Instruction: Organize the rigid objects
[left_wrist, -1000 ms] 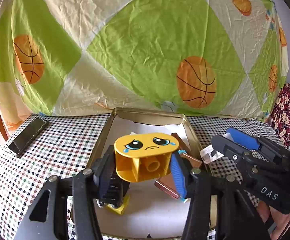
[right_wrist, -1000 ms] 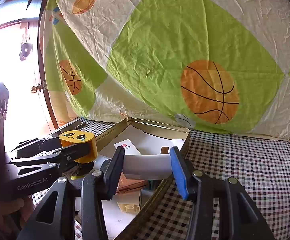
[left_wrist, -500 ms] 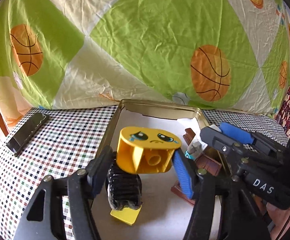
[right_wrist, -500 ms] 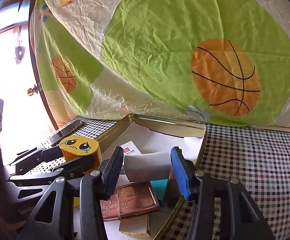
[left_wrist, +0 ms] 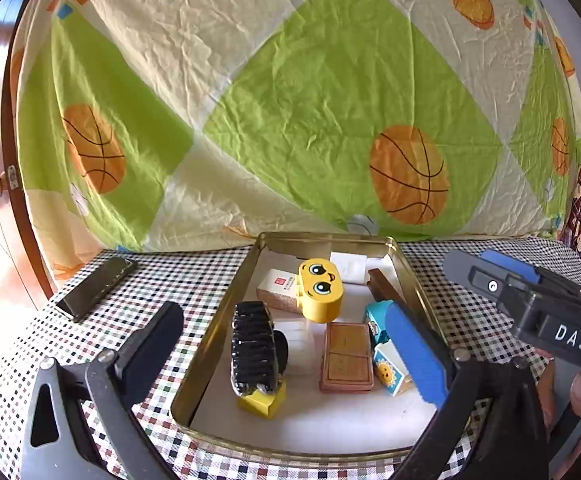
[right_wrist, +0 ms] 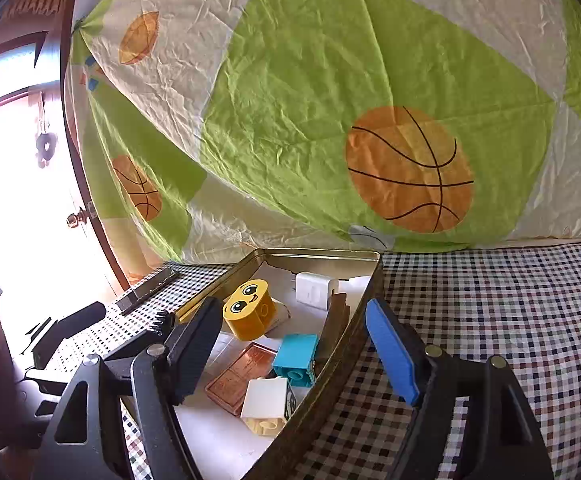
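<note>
Toy blocks and other small rigid pieces lie gathered in a shallow gold metal tin (left_wrist: 226, 316) on a table (left_wrist: 194, 280) covered with a checked cloth. A yellow face block (left_wrist: 320, 290) lies tipped on its side near the middle of the tin, touching a small cork-sided box (left_wrist: 276, 292) with a white top and red mark. Behind them, toward the far wall of the tin, is a white charger plug (right_wrist: 314, 290), and a dark brown bar (left_wrist: 382, 286) leans along the right wall. A copper-coloured embossed tablet (left_wrist: 346, 358) lies flat nearer the camera, beside a teal block (right_wrist: 296, 358) and a white block with a sun picture (left_wrist: 388, 372). A black ribbed toy tyre (left_wrist: 252, 354) stands upright on a small yellow brick (left_wrist: 262, 400) by the tin's left wall.

In the left wrist view, the left hand-held gripper (left_wrist: 290, 344) has its jaws spread wide and opening, one finger outside the tin over the cloth, the blue-padded one over the tin's right side; the pads press on nothing. The right hand-held gripper (right_wrist: 290, 344) is also opening, its jaws straddling the tin's right wall with nothing clamped. A dark phone (left_wrist: 96, 294) lies on the cloth, well apart to the left of the tin. A wrinkled sheet with basketball prints (left_wrist: 330, 100) hangs behind the table.
</note>
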{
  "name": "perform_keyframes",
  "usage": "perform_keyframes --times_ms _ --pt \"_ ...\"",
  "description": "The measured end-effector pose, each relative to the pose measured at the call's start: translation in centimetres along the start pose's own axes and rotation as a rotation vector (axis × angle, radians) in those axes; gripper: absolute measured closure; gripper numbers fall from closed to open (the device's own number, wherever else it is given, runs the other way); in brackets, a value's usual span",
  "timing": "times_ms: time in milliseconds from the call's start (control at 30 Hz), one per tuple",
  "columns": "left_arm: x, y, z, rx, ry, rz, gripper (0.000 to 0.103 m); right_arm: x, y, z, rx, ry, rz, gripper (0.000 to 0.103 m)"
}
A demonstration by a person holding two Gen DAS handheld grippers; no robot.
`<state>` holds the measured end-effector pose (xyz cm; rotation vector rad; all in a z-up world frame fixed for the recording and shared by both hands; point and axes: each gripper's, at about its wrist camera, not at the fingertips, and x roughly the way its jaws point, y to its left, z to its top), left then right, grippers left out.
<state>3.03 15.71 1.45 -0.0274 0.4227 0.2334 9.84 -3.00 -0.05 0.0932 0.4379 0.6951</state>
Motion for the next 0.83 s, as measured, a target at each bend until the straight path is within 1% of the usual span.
perform_keyframes --times_ms 33,133,267,333,433,600,833 --pt "-0.7 0.1 0.0 -0.002 -0.021 0.004 0.001 -0.7 0.3 -0.2 -0.016 -0.016 -0.005 0.022" --pt "-2.7 0.2 -0.1 -0.019 -0.086 0.020 0.001 -2.6 1.0 -0.5 -0.054 -0.074 -0.020 0.018" --pt "-3.5 0.3 -0.4 -0.039 -0.077 0.027 0.001 -4.6 1.8 -0.7 -0.090 -0.142 -0.013 0.016" --pt "-3.7 0.3 -0.7 -0.046 -0.070 0.034 0.001 -5.2 2.2 -0.8 -0.106 -0.162 -0.009 0.014" --pt "-3.7 0.6 -1.0 -0.060 -0.063 0.038 0.001 -5.4 2.5 -0.9 -0.120 -0.166 -0.003 0.013" --pt "-3.6 0.9 -1.5 -0.065 -0.065 0.066 0.001 -5.1 2.8 -1.1 -0.128 -0.152 0.002 0.013" --pt "-3.5 1.0 -1.9 -0.058 -0.062 0.060 0.001 -5.0 2.7 -1.2 -0.128 -0.146 -0.003 0.013"
